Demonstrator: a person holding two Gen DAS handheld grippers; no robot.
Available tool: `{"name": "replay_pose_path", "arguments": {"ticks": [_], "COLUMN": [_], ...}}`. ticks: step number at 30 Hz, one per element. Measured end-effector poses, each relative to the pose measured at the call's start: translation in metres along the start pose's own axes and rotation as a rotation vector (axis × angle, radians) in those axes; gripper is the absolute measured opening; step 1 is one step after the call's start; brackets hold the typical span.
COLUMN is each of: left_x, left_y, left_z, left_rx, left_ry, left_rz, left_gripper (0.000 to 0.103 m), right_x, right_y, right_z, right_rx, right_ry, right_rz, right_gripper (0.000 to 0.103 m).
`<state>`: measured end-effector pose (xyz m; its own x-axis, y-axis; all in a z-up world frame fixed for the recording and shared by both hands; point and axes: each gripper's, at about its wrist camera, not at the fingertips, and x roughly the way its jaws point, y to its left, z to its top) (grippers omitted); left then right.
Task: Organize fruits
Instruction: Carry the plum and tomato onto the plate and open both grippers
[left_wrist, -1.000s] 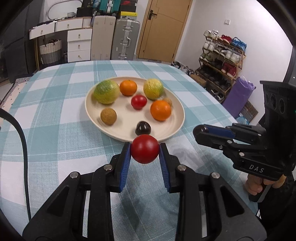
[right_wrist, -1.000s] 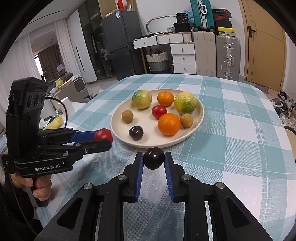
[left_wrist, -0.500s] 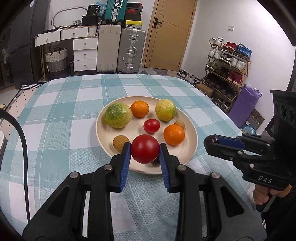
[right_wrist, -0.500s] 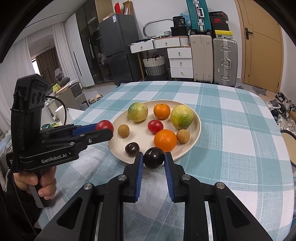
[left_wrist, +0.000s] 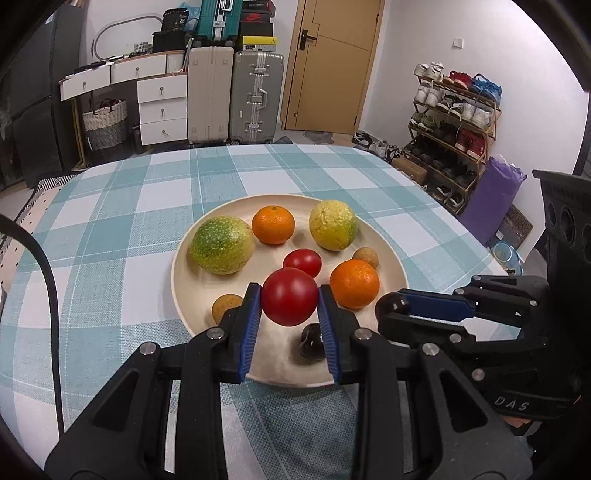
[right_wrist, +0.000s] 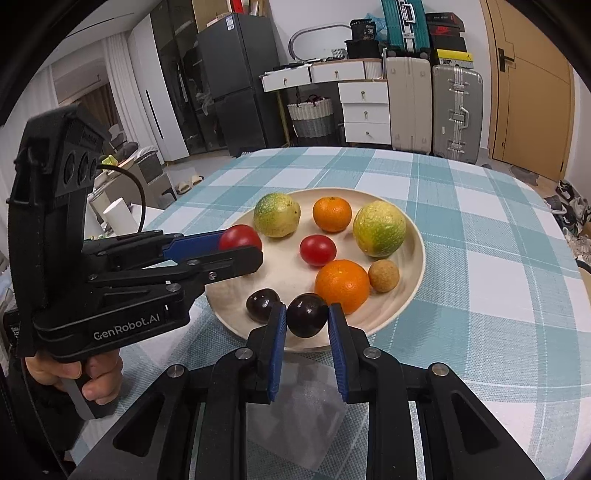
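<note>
Left gripper (left_wrist: 290, 308) pinching red tomato (left_wrist: 290, 301); right gripper (right_wrist: 306, 319) pinching dark plum (right_wrist: 306, 314) over plate (right_wrist: 415, 258).

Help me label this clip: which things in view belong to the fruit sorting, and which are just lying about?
Job: red tomato in the left gripper; dark plum in the right gripper; plate with its fruit.

Lying about: suitcases, drawers, shoe rack, basket, fridge.
</note>
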<state>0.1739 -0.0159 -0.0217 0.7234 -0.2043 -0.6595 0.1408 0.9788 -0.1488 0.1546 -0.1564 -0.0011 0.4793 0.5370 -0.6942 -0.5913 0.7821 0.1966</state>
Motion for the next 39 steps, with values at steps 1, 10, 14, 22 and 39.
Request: {"name": "replay_pose_path", "arguments": {"ticks": [1,10,14,22,39], "left_x": [0.003,0.014,0.016,0.001,-0.070], "left_y": [0.000,0.004,0.005,0.003,0.009], "left_z": [0.000,-0.003,-0.004,-0.004,-0.026], "left_rx": [0.001,-0.010,-0.012,-0.015,-0.047], "left_ry": [0.003,0.020,0.031,-0.012,-0.137], "left_rz": [0.003,0.010,0.007,0.007,0.072], "left_gripper": [0.028,0.028,0.028,0.033,0.099], "right_x": [0.003,0.016,0.018,0.007,-0.042], "right_y": [0.000,-0.001,0.000,0.002,-0.012], "right_z": [0.000,0.001,0.002,0.000,-0.011], "right_rx": [-0.001,-0.007,-0.014,-0.025,0.019], "right_ry": [0.005,0.025,0.026,0.003,-0.148], "right_rz": [0.002,-0.006,-0.010,-0.023,-0.036], "right_gripper": [0.023,0.023,0.024,0.038,0.103]}}
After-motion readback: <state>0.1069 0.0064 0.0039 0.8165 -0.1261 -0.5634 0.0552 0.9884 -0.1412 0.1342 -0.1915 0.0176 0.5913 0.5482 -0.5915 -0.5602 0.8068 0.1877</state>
